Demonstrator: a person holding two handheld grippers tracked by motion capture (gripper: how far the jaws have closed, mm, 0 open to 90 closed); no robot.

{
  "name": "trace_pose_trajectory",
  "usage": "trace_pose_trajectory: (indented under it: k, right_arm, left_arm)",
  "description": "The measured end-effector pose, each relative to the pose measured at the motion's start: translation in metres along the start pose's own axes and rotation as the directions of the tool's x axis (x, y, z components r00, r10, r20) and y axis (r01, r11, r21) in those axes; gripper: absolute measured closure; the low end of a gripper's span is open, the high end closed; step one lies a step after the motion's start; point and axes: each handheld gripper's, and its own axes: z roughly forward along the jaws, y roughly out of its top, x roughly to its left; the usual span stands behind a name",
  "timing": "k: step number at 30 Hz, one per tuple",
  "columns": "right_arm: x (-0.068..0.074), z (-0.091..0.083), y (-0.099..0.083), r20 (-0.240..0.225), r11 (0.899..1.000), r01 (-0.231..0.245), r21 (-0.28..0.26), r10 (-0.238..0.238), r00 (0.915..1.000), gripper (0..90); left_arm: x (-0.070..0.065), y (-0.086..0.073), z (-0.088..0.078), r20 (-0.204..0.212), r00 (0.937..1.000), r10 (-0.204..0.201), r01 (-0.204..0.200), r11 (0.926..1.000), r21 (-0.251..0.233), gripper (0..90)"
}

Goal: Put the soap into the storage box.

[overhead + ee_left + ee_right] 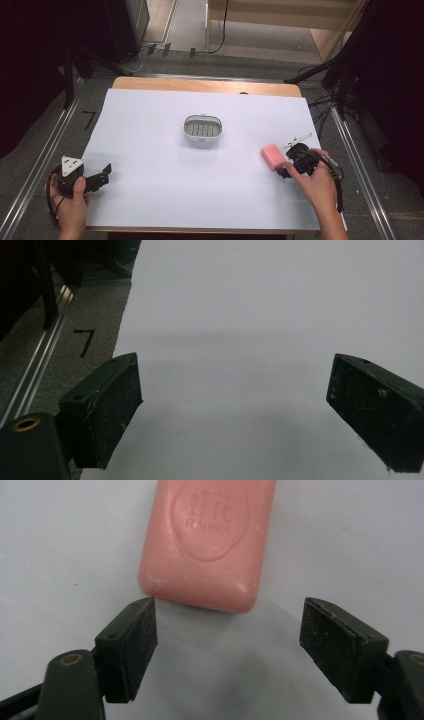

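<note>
the wide white sheet covering the wooden table [150,200] carries everything. at its centre stands a small grey oval slotted plastic dish [202,129]. at four o'clock from that dish lies the pink rectangular bar of soap [210,540], flat on the sheet. the right gripper [227,650] is released, its jaws apart just short of the bar's near end, gripping nothing. at eight o'clock, the left gripper [235,415] rests with jaws spread wide over bare sheet.
</note>
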Motion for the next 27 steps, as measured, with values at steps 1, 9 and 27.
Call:
trace_pose_trajectory:
  k: [1,9,27]
  right_arm:
    - [0.001,0.0,0.001,-0.006,1.0,0.006,0.001,-0.006,1.0,22.7]
    - [0.008,0.0,0.013,-0.015,1.0,-0.026,-0.005,0.025,0.9996,20.0]
    - [0.011,0.02,0.04,0.022,0.976,-0.219,0.002,0.218,0.9756,34.1]
  left_arm:
    - [0.0,0.0,0.0,0.0,1.0,0.0,0.0,1.0,0.0,8.0]
    - [0.0,0.0,0.0,0.0,1.0,-0.001,0.001,1.0,-0.001,8.0]
    - [0.0,0.0,0.0,0.001,1.0,-0.004,0.004,1.0,0.006,8.0]
